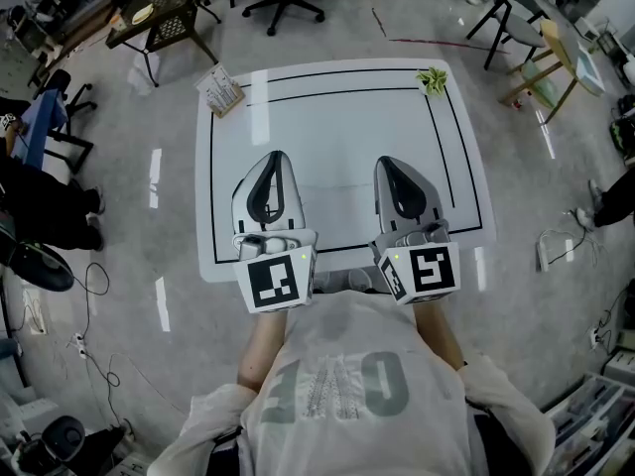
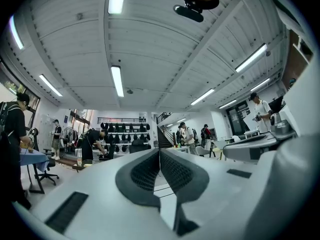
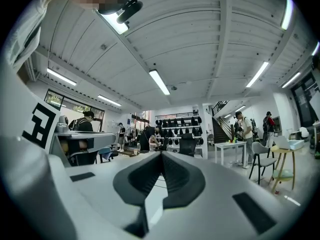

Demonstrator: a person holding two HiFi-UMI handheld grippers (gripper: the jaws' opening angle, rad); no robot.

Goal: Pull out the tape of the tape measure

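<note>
I can make out no tape measure in any view. In the head view, a white table [image 1: 337,117] with black border lines lies in front of me. Both grippers hover level over its near edge. My left gripper [image 1: 275,159] is shut with nothing between its jaws; the left gripper view shows its black pads [image 2: 150,171] pressed together at the tips [image 2: 160,152]. My right gripper [image 1: 389,164] is shut and empty too, and its pads [image 3: 175,176] meet in the right gripper view [image 3: 161,154]. Both gripper views look across the room rather than down at the table.
A small green and yellow object [image 1: 433,79] sits at the table's far right corner, and a printed card or box [image 1: 220,90] overhangs the far left corner. Chairs [image 1: 164,23], a wooden stool [image 1: 541,67], floor cables [image 1: 566,246] and a seated person [image 1: 40,191] surround the table.
</note>
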